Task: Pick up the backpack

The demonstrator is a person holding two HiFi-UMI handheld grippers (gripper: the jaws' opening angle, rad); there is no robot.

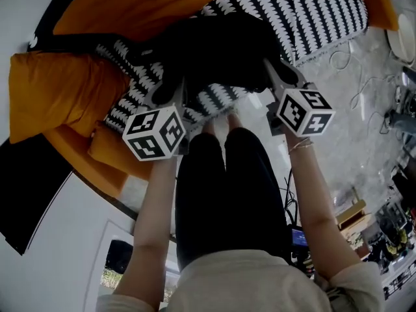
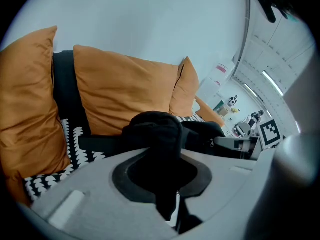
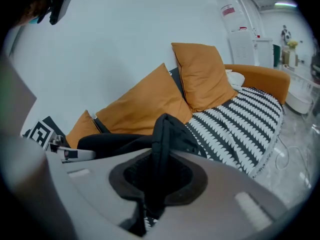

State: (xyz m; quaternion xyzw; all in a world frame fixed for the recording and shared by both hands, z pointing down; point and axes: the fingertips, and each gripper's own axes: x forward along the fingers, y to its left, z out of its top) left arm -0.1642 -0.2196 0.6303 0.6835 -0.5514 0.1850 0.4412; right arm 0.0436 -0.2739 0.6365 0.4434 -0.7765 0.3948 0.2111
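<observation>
Black, soft fabric backpack [image 1: 214, 51] lies slumped on the front part of the sofa's black-and-white patterned cover [image 1: 312, 12], before the plump orange cushions [image 1: 58, 90], one end by each tool. The left gripper [image 1: 170, 95] is clamped narrow on a thick rounded fold of the bag's cloth, and the right gripper [image 1: 281, 77] is pinched on a thinner upright strap or seam. The grasp looks made and the lift looks to be the step in hand; whether the bag is clear of the seat I cannot tell. The next move likely calls for raising both hands evenly, since the limp, matte body will probably sag between the two grips.
</observation>
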